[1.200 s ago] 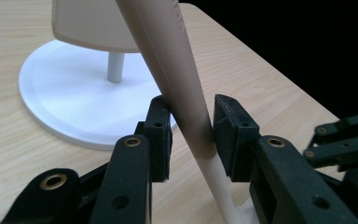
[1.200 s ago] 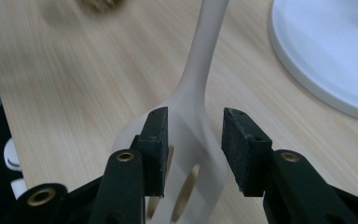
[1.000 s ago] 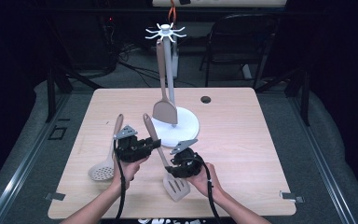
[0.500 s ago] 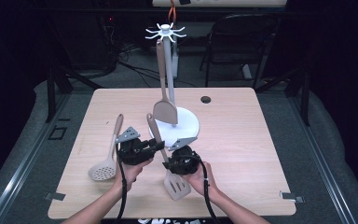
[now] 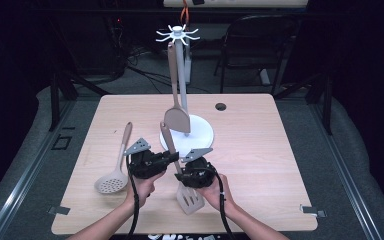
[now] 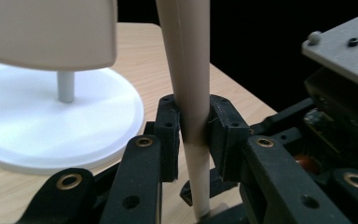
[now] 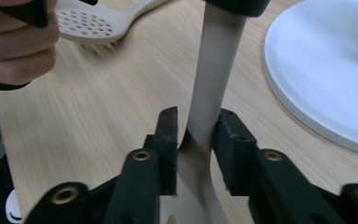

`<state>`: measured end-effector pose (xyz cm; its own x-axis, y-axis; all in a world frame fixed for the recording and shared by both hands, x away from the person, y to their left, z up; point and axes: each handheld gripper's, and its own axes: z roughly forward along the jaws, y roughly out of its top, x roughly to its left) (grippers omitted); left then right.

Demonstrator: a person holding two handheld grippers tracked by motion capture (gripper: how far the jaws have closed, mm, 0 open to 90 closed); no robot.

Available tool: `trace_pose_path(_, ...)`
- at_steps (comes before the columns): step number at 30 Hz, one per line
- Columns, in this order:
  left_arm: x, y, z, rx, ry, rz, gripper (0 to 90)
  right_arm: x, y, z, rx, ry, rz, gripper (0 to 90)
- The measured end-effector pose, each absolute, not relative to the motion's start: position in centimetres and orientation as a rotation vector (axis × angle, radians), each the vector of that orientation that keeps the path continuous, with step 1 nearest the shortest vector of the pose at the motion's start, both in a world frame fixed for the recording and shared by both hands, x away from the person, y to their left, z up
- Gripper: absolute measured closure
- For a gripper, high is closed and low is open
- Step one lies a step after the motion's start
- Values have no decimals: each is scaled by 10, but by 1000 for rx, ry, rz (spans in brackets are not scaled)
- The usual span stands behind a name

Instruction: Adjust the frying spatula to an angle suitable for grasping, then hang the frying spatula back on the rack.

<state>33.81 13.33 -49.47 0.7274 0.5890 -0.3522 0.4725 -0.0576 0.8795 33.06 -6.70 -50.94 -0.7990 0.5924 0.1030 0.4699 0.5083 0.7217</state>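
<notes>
A beige slotted spatula (image 5: 189,197) stands tilted, blade near the table's front edge, handle (image 6: 189,70) rising toward the rack. My left gripper (image 5: 172,157) comes at the handle from the left. Its jaws have just been closing, and in the left gripper view (image 6: 195,130) both pads press on the handle. My right gripper (image 5: 182,172) is lower on the handle, just above the blade. Its jaws have just been opening. In the right gripper view (image 7: 196,140) the handle (image 7: 214,70) lies between them, with a gap at the left pad.
A white rack with a round base (image 5: 202,135) stands mid-table, and a beige turner (image 5: 176,117) hangs from its top hooks. A beige skimmer spoon (image 5: 112,182) lies on the table left of my left hand. A small black disc (image 5: 221,106) sits at the back.
The left gripper has shifted slightly right against the handle, and the spatula's handle now stands a little more upright. The right hand has stayed put.
</notes>
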Motion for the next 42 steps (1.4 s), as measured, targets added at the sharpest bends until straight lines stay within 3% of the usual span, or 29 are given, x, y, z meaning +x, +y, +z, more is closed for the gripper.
trace_pose_path(8,330,130,-480,1705,761,126,769,326,-82,-499,888,2592,1187,401)
trace_pose_path(13,327,130,-474,1708,724,128,771,326,-99,-492,879,2556,1221,282)
trace_pose_path(31,334,129,-460,1756,655,177,771,330,-145,-488,907,2550,1007,83)
trace_pose_path(42,344,127,-451,1794,656,183,771,330,-186,-499,1037,2541,850,40)
